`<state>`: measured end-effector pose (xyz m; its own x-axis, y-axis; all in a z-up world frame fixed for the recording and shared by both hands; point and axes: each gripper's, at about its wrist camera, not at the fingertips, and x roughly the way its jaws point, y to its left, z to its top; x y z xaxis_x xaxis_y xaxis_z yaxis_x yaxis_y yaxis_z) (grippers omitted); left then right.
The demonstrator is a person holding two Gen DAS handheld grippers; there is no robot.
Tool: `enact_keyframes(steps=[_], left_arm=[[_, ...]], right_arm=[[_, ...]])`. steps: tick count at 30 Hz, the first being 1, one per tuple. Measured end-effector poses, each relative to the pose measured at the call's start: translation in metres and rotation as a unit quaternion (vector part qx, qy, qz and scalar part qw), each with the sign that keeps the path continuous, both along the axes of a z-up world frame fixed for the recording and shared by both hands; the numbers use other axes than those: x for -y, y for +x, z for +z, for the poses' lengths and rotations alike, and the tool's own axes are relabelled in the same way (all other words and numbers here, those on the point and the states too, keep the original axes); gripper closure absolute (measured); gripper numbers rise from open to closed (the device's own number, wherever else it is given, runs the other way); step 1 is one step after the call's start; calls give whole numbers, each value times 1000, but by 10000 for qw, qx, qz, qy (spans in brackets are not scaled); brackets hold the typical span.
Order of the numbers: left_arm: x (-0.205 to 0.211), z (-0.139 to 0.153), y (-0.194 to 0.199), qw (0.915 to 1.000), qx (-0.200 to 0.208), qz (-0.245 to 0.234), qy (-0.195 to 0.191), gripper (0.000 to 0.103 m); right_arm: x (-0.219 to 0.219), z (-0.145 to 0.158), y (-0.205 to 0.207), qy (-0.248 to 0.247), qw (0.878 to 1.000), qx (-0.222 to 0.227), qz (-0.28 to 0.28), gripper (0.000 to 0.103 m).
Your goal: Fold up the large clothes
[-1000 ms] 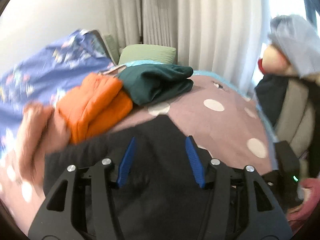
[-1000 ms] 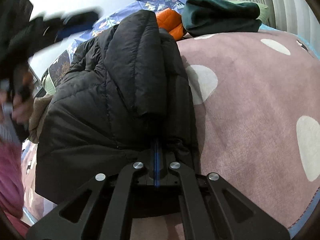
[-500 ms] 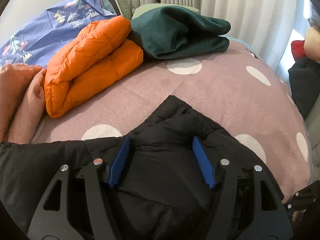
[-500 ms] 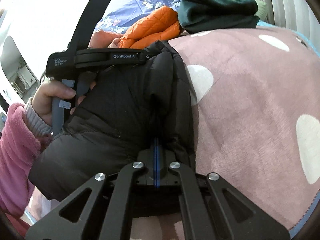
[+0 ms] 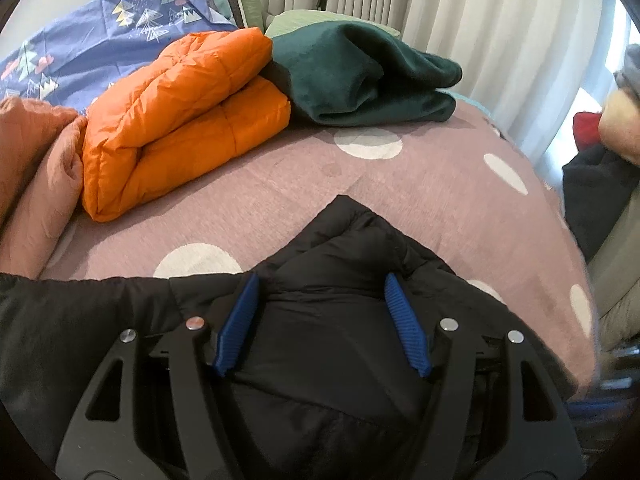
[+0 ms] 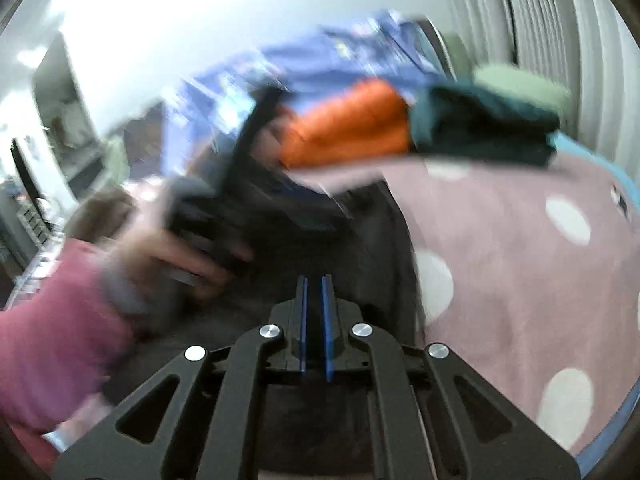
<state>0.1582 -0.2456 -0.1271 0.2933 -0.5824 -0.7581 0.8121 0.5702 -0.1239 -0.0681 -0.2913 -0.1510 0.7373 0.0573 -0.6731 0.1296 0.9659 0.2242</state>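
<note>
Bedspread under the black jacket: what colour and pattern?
Dusty mauve-pink bedspread with large white polka dots; clearest in the left wrist view.

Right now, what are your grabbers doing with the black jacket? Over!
Left gripper open over black jacket. Right gripper nearly shut, empty. Orange jacket folded, clear.

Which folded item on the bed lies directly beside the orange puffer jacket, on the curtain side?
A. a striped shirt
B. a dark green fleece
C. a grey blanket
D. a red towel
B: in the left wrist view the dark green fleece lies against the orange puffer jacket, toward the curtain.
</note>
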Motion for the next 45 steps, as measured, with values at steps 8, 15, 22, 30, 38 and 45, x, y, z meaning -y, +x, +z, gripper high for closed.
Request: enact_keyframes(steps=[8,15,22,30,38,45], left_arm=[[-35,38,5,9975,-168,211,-653,51],[-126,63,29,9919,246,909,-847,53],[-129,-4,51,9921,-11,1146,-516,64],[-135,-13,50,9922,11,1059,-658,64],[-138,-1,40,9921,115,1048,-674,66],[-130,2,37,9928,241,1033,-549,66]], right_arm=[[-2,-20,-1,79,9998,-1,-180,103],[8,-25,0,331,9993,42,-156,103],[-1,-22,-3,213,9996,21,-179,103],[-6,-18,-5,47,9999,11,-146,102],[-12,73,-13,-528,9977,-188,391,41],[-24,125,46,-611,9925,907,552,50]])
